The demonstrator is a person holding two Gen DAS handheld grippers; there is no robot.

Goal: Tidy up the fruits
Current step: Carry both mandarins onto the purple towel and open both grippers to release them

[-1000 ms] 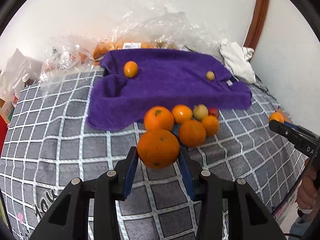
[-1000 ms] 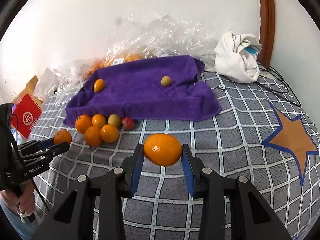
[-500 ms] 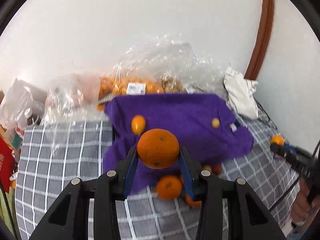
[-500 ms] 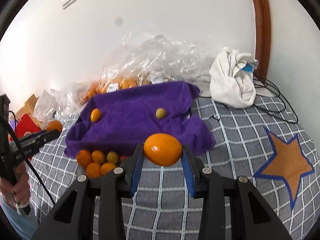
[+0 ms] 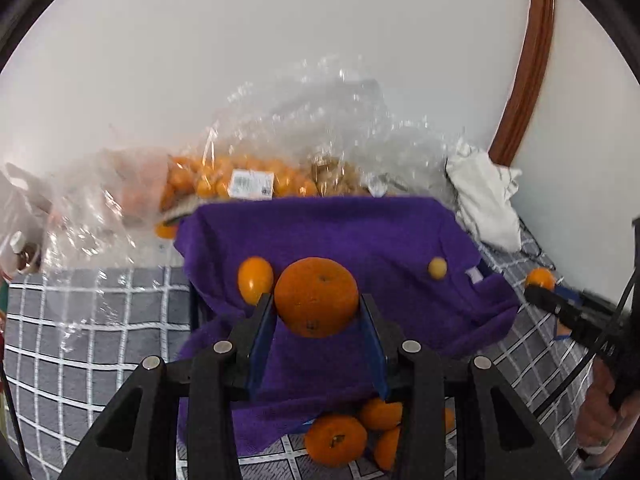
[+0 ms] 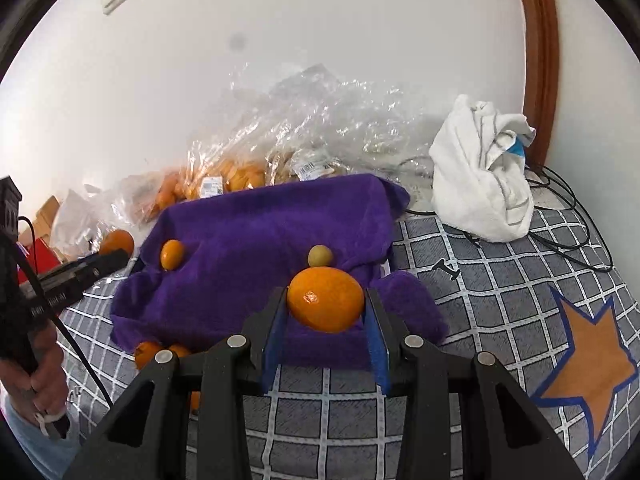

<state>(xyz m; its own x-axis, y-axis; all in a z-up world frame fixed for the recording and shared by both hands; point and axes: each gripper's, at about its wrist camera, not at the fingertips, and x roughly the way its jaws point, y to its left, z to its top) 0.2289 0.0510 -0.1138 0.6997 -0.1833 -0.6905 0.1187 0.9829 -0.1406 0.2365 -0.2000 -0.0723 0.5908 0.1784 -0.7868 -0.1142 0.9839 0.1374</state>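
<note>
My left gripper (image 5: 317,312) is shut on a large orange (image 5: 316,297), held above the near edge of the purple towel (image 5: 352,240). My right gripper (image 6: 325,308) is shut on another orange (image 6: 325,298), held over the towel's (image 6: 256,248) front right part. On the towel lie a small orange fruit (image 5: 255,278) at the left and a small yellow-green fruit (image 5: 437,268) at the right. A pile of oranges (image 5: 336,438) sits on the bed in front of the towel, partly hidden by my left gripper.
The grey checked bedspread (image 6: 496,280) has an orange star patch (image 6: 588,360). Clear plastic bags of fruit (image 5: 240,178) lie behind the towel against the wall. A white cloth bundle (image 6: 480,196) and black cables (image 6: 568,216) sit at the back right.
Both grippers have lifted and moved forward with their oranges, from over the bedspread to over the purple towel. The pile of oranges has dropped to the bottom of both views.
</note>
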